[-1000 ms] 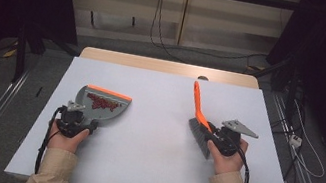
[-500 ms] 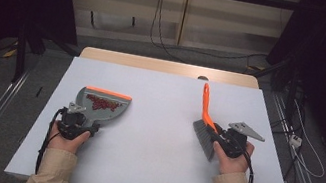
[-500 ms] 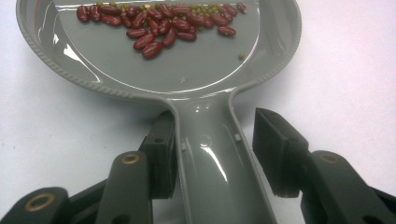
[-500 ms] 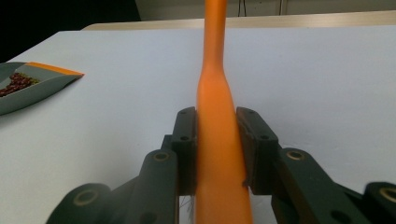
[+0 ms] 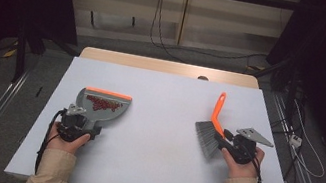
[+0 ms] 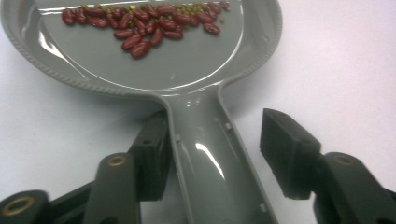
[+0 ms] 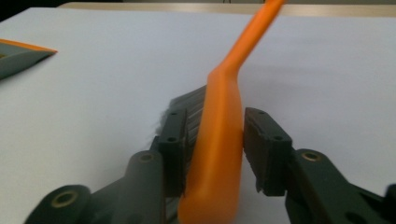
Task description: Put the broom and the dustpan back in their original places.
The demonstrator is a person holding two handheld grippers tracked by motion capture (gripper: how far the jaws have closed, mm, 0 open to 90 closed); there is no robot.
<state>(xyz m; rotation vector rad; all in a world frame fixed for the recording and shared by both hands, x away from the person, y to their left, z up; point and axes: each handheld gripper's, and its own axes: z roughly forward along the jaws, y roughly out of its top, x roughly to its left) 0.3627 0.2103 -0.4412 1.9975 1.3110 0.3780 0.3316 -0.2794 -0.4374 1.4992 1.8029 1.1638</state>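
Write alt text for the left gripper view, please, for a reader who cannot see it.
A grey dustpan holding red beans lies on a white table, its handle running between the left gripper's black jaws. The right-hand jaw stands clear of the handle.

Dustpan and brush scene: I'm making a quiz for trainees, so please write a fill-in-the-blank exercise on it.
1. The grey dustpan holds red ____.
2. The front lip of the dustpan is coloured ____.
3. The left gripper has the dustpan's ____ between its jaws, with a gap at one pad.
4. The brush between the right gripper's jaws has grey bristles and an ____ handle.

Missing words: beans; orange; handle; orange
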